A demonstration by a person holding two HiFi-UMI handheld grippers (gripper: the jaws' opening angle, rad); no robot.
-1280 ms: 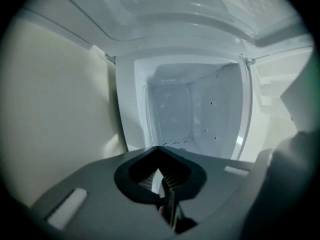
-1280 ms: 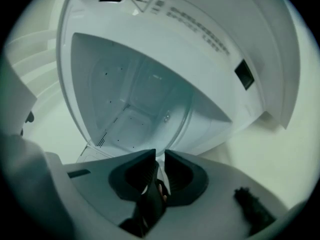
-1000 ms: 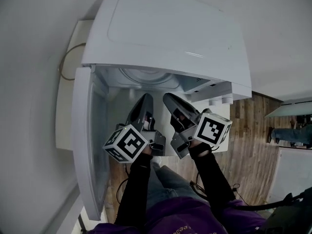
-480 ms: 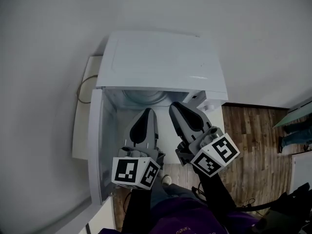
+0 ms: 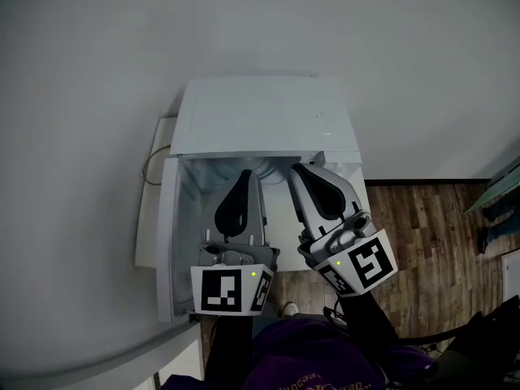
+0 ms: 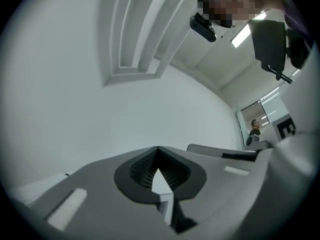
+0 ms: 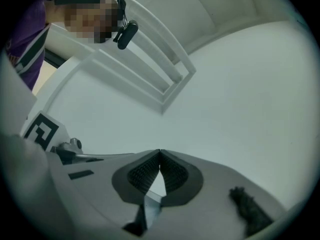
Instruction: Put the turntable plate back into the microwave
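Observation:
The white microwave [image 5: 260,116] stands below me with its door [image 5: 169,242] swung open to the left. In the cavity, a sliver of the glass turntable plate [image 5: 270,167] shows between the two grippers. My left gripper [image 5: 244,174] is held up in front of the opening, shut and holding nothing. Beside it, my right gripper [image 5: 299,169] has its jaws closing tip to tip with nothing between them. In the left gripper view the left gripper [image 6: 158,149] faces only white wall and ceiling. The right gripper [image 7: 159,152] shows the same in the right gripper view.
The microwave sits on a white counter [image 5: 146,218] against a white wall, with a cable [image 5: 151,165] at its left. Wood floor [image 5: 422,242] lies to the right. A person [image 6: 255,129] stands far off in the left gripper view.
Both grippers have risen in front of the microwave and rolled, so their marker cubes now face the camera. The microwave looks smaller and farther below. The right jaws have closed.

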